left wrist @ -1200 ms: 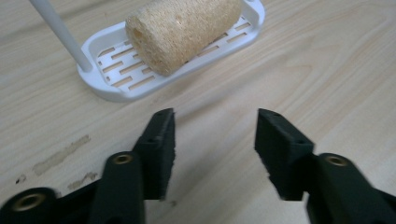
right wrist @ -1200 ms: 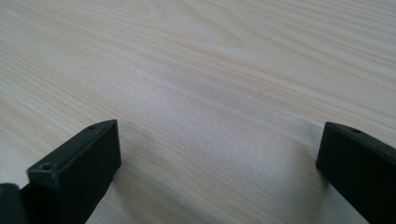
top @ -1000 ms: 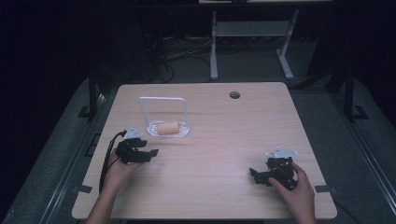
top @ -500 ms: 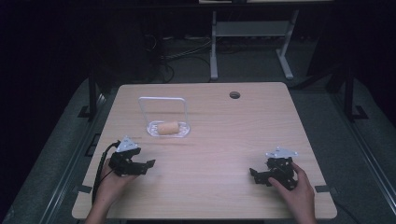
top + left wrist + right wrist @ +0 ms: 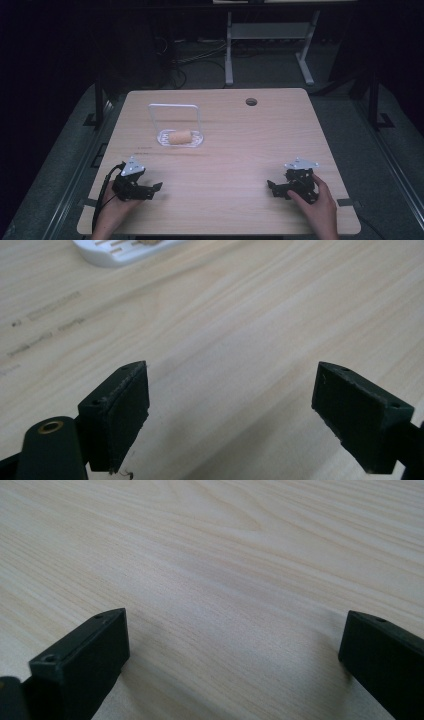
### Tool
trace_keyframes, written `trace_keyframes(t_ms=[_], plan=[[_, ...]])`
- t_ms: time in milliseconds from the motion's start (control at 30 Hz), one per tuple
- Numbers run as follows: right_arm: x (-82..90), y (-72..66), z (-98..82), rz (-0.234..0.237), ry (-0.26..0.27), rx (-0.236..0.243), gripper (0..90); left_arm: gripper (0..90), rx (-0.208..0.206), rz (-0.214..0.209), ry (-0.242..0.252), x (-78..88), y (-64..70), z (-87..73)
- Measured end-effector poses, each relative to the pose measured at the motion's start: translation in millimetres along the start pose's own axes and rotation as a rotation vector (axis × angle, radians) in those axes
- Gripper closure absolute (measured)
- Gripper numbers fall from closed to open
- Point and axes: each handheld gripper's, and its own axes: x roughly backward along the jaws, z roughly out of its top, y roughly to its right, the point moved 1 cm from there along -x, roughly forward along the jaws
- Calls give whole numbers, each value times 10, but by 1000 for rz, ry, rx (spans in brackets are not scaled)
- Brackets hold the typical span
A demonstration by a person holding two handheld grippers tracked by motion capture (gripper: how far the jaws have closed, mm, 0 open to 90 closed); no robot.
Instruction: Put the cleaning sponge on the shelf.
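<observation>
The left gripper (image 5: 150, 189) is drawn back from the white slatted dish (image 5: 197, 141) holding a tan cylindrical roll (image 5: 179, 136), its empty jaws just opened wide. The right gripper (image 5: 274, 189) is rested gaping and empty; the placing is judged complete

The left gripper (image 5: 150, 189) lies low over the table (image 5: 235, 150) near its front left corner, the left hand (image 5: 112, 212) behind it; its jaws have just been opening and stand wide with nothing between them. The right gripper (image 5: 274, 187), near the table's front right corner, rests in the right hand (image 5: 315, 207), jaws wide apart and empty.
</observation>
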Motion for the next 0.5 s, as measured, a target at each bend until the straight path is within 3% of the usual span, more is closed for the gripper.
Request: trace_keyframes(t_ms=[300,500], plan=[[1,1,0,-1,-1,1,0,139,-9,-14,-43,-37,46,-191],[1,1,0,-1,-1,1,0,132,-17,-10,-37,-76,43,-229]])
